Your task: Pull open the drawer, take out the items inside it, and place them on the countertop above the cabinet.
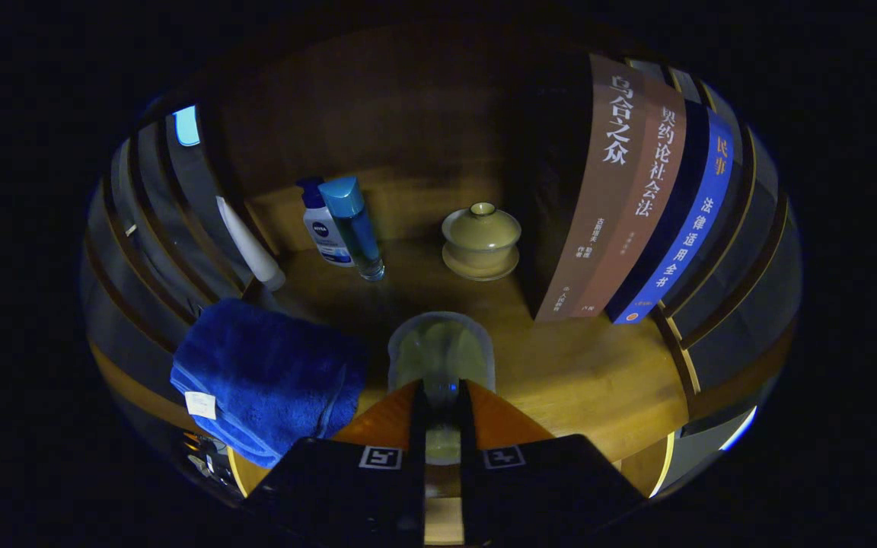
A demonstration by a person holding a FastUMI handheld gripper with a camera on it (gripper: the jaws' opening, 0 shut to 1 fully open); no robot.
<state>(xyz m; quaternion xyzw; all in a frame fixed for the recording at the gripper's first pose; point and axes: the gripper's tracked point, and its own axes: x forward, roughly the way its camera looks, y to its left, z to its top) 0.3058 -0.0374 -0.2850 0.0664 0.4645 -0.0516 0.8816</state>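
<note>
Wooden boards form the counter (575,373), and on it a clear plastic cup (441,358) with a pale greenish fill is held by the claw (442,396). Both fingers are drawn in close and are pressed on the near wall of the cup, so the cup is pinched between them rather than merely approached. Whether its base is already resting on the wood cannot be told, since the fingers hide that part.

A spot in the open middle of the counter appears to have been chosen for the cup because the sides are taken. A folded blue towel (271,373) is laid just to the left of the fingers, with its edge hanging over the front lip. Beyond it, a white tube (252,243) is leaned against the slatted side wall, and two bottles, a white one (324,228) and a blue one (355,224), are stood upright together near the back. A lidded tea bowl on its saucer (481,240) is set well beyond the cup. A row of books (636,190) is stood on end at the right, propped by the wall.

The cup is judged to be an item from the drawer, now being set down. A gentle release is called for, as thin plastic can spring or tip.
</note>
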